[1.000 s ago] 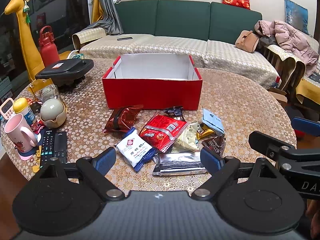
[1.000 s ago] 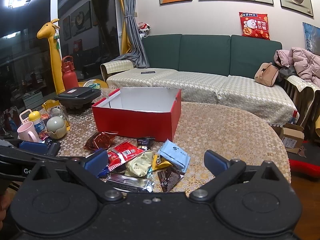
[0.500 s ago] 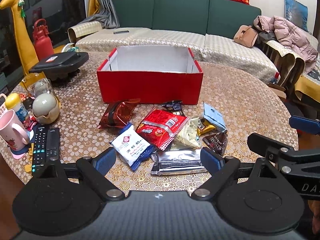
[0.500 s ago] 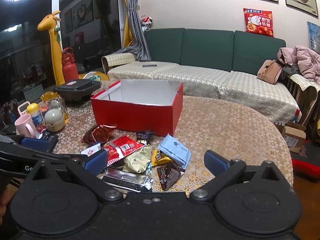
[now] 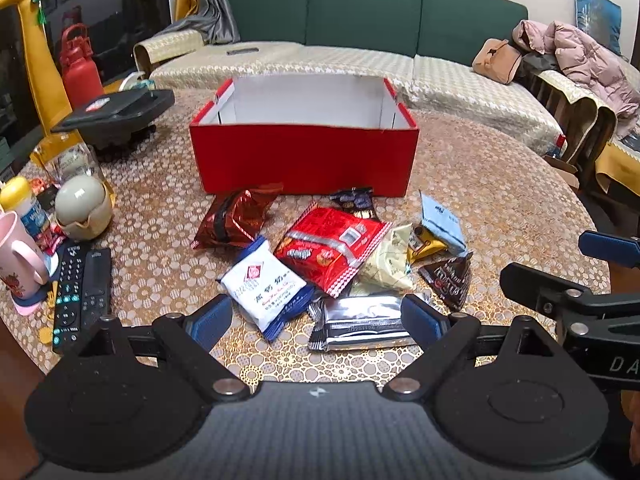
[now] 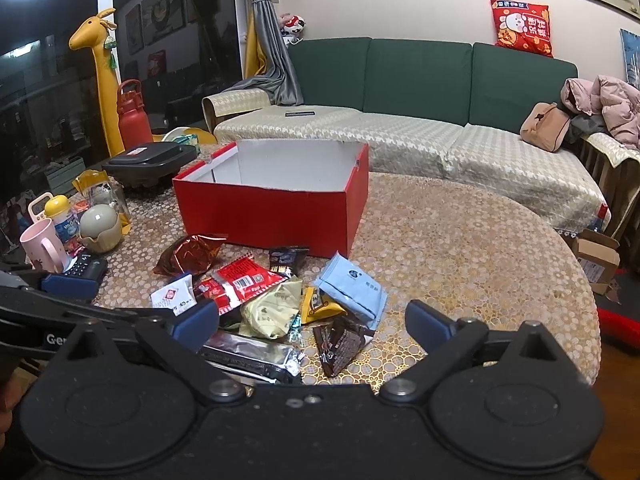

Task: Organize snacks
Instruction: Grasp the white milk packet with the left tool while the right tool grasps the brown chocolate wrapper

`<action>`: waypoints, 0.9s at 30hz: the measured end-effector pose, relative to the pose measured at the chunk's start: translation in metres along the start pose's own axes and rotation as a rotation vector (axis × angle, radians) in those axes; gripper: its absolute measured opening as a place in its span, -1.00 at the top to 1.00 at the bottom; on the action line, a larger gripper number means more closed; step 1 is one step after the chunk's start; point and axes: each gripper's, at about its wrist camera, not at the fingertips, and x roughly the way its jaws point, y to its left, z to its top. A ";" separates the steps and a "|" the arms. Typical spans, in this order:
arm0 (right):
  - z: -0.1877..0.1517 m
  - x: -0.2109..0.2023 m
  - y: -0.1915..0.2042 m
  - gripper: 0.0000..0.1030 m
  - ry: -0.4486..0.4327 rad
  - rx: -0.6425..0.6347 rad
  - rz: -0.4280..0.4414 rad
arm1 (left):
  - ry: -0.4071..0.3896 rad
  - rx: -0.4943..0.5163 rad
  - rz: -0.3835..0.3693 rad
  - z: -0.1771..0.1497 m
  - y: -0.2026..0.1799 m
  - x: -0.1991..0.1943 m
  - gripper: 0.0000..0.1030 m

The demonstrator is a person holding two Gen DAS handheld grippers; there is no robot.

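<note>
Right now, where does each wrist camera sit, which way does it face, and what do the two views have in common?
Left wrist: behind the open left gripper, angled down at the snack pile before the red box; right gripper shows at the right edge.
Right wrist: behind the open right gripper, looking across the pile from its right; left gripper shows at the left edge.
Shared: red box, silver packet, green sofa.

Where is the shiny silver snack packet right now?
In the left wrist view the silver packet lies flat on the table at the near edge of the snack pile, just right of the white and blue packet, in front of the red box.
</note>
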 end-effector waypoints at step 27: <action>-0.006 0.108 -0.042 -0.45 0.314 0.116 0.026 | 0.192 -0.228 0.028 0.023 0.061 0.100 -0.77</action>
